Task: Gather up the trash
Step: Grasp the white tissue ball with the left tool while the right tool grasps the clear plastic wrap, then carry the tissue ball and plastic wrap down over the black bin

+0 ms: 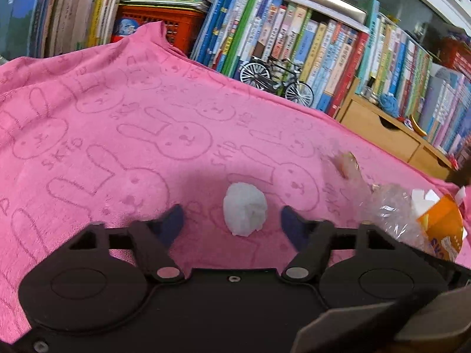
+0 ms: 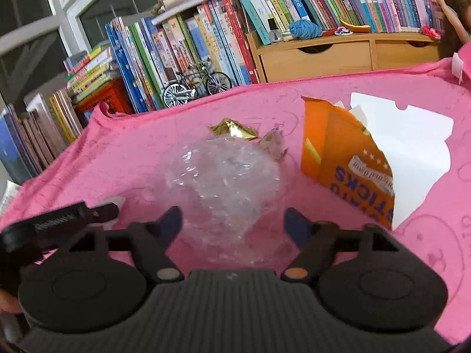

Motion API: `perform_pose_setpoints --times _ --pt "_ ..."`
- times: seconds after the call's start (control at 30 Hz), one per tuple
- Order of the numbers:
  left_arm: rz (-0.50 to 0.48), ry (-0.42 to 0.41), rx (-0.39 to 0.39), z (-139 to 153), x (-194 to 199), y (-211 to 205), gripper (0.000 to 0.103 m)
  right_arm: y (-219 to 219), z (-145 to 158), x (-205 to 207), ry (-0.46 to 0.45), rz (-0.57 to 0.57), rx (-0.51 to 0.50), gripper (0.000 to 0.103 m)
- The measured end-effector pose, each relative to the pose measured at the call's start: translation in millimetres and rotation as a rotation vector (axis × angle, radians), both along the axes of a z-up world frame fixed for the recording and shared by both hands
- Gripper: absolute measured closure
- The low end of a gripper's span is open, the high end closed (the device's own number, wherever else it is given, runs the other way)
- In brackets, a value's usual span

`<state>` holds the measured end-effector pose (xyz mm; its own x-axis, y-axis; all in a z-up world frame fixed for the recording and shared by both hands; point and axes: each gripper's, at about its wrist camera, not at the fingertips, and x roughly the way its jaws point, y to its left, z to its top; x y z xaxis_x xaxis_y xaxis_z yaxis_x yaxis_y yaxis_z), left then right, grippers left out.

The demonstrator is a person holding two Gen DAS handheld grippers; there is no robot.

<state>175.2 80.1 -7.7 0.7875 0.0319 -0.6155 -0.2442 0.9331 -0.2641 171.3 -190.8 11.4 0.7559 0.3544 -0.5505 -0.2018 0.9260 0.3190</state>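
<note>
Trash lies scattered on the pink cloth (image 1: 123, 123) over the bench. A white paper wad (image 1: 245, 213) sits low centre between the left gripper's (image 1: 231, 220) spread jaws, framed for pinching. The right gripper (image 2: 232, 223), jaws likewise apart, brackets crumpled clear plastic (image 2: 226, 182) beside the torn orange box (image 2: 347, 164).

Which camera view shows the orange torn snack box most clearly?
The right wrist view. There the orange snack box lies almost whole on the pink towel, with its printed letters readable. The left wrist view catches only one corner of it at the right edge, partly behind the clear plastic wrap.
</note>
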Motion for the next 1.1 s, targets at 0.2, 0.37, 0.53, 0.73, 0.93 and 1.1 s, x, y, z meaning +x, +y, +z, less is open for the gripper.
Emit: perform_pose_setpoints --times 0.2,0.37,0.53,0.73,0.93,1.1 --pt "-0.045 0.005 0.013 1 -6 -4 0.079 -8 6 -37 -0.037 0.048 -0.048 0.052" --pt "-0.060 -0.006 0.031 5 -18 -9 0.080 -19 12 -69 -0.072 0.071 -0.088 0.053" --pt "-0.084 -0.017 0.041 9 -32 -13 0.080 -36 19 -100 -0.115 0.062 -0.117 0.053" --pt "-0.126 -0.024 0.034 13 -56 -16 0.080 -57 25 -134 -0.145 0.035 -0.137 0.053" --pt "-0.202 -0.046 0.021 21 -94 -29 0.080 -67 19 -160 -0.151 0.008 -0.152 0.053" --pt "-0.250 -0.078 -0.002 30 -140 -43 0.080 -66 13 -188 -0.159 0.007 -0.144 0.053"
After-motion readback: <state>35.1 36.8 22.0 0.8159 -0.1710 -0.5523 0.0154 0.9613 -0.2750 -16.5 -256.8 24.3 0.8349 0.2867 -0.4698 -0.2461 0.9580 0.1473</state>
